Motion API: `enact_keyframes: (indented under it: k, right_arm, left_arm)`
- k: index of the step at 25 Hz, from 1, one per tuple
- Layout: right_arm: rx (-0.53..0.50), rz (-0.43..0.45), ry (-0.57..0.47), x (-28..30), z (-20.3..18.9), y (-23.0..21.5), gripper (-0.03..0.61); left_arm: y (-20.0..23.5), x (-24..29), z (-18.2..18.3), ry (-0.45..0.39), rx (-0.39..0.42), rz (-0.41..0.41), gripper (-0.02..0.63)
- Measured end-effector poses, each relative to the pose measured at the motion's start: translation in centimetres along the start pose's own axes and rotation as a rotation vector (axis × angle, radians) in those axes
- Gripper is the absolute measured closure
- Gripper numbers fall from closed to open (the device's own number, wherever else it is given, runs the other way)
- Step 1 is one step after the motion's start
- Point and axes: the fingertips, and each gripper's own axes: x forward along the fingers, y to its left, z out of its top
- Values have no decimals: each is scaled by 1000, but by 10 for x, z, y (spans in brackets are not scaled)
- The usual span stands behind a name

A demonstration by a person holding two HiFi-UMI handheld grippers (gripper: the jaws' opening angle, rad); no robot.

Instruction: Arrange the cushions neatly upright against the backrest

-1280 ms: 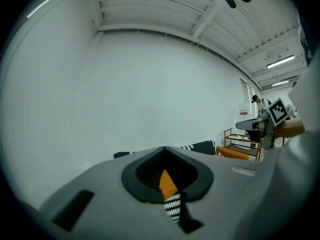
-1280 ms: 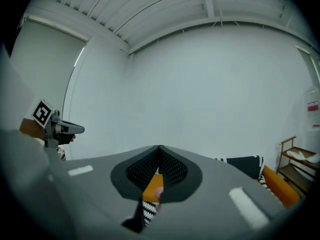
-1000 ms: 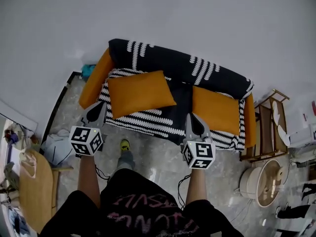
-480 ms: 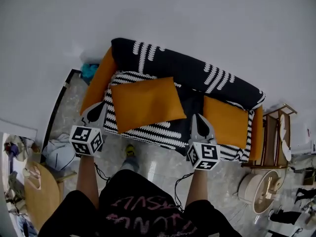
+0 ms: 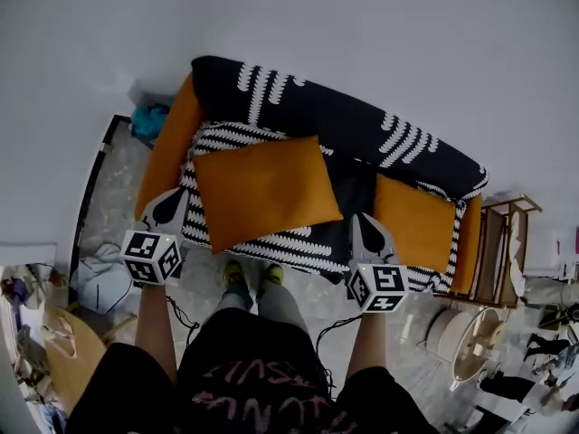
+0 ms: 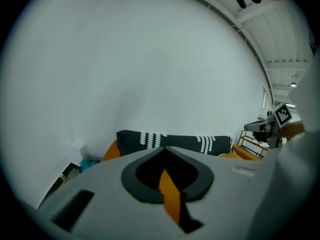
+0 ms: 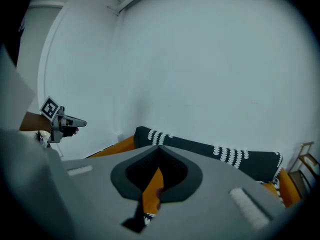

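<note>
Head view first: the long sofa with a black white-patterned backrest (image 5: 344, 120) runs across mid-frame, orange armrests at both ends. The big orange rectangular cushion (image 5: 265, 193) lies flat on the striped seat, left of centre, its upper edge just short of the backrest. The second orange cushion (image 5: 418, 220) sits at the seat's right end, near the right armrest; a dark strip of seat separates the two.

The left tool (image 5: 174, 199) hovers at the sofa's front-left corner, clear of the big cushion. The right tool (image 5: 364, 221) hangs over the front edge, in the gap between the cushions. Yellow shoes (image 5: 233, 272) stand on the marbled floor tight against the sofa front.

A slatted wooden rack (image 5: 502, 251) crowds the right armrest. A round pale tub (image 5: 466, 337) sits lower right, contents unclear. A round wooden desk (image 5: 68, 351) fills the lower left, and a teal bundle (image 5: 147, 120) lies behind the left armrest. A plain wall lies beyond the backrest.

Left gripper view: the left tool (image 6: 164, 149) has its jaws pressed together, gripping nothing. The backrest (image 6: 175, 141) is low ahead and the right tool (image 6: 272, 124) sits at the right edge.

Right gripper view: the right tool (image 7: 159, 149) is likewise closed and empty. The backrest (image 7: 210, 151) slants right and the left tool (image 7: 57, 119) is at far left.
</note>
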Motion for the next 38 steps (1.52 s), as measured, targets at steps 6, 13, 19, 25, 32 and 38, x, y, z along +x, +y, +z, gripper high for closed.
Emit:
enact_keyframes:
  k: [6, 13, 19, 25, 32, 38]
  right_arm:
    - [-7, 41, 44, 59, -9, -21, 564]
    - [-51, 145, 160, 142, -59, -49, 537]
    - [-12, 216, 304, 199, -128, -72, 493]
    - [-5, 261, 442, 245, -194, -88, 414]
    - [-12, 270, 535, 287, -256, -108, 364]
    - [0, 277, 597, 316, -308, -125, 297]
  left_arm:
    - [28, 38, -30, 52, -32, 54, 603]
    - [55, 93, -86, 121, -146, 119, 543]
    - [61, 134, -154, 267, -132, 144, 477]
    - [74, 158, -222, 383, -188, 174, 406]
    - [83, 194, -280, 467, -240, 182, 328]
    - [95, 219, -322, 542, -247, 167, 262]
